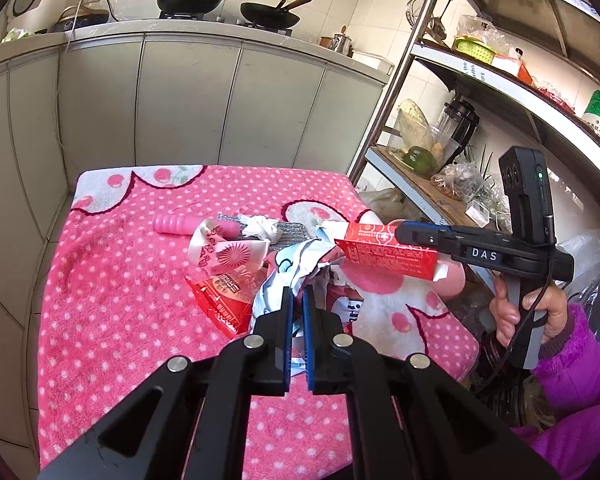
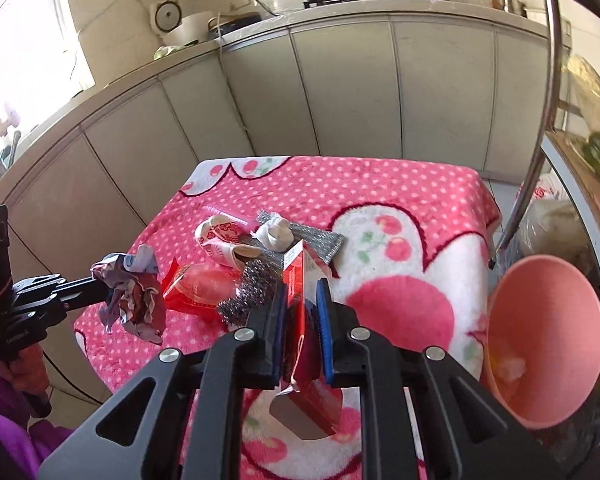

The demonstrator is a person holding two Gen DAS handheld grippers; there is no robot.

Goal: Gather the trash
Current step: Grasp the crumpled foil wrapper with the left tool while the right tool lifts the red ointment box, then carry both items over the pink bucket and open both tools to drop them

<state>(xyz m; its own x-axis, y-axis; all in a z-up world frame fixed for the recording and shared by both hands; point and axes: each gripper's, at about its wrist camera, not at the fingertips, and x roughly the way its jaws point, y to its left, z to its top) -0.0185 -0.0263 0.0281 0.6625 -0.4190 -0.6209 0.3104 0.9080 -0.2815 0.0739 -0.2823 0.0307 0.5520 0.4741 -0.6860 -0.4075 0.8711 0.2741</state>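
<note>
Red rectangular cardboard carton [image 2: 296, 280], open-ended, clamped between gripper pads above the table. Crumpled blue-white paper wrapper [image 2: 134, 292], held aloft. Red plastic packet [image 2: 196, 286], white crumpled tissue [image 2: 274, 234] and silver mesh scourer [image 2: 256, 280] lie clustered on pink dotted towel [image 2: 400, 184].

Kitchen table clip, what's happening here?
A person with a gripper in each hand is clearing trash off a pink towel. The left gripper is shut on a crumpled wrapper; the right gripper is clamped on a red carton. More trash sits on the towel, and a pink bin stands at the right.
</note>
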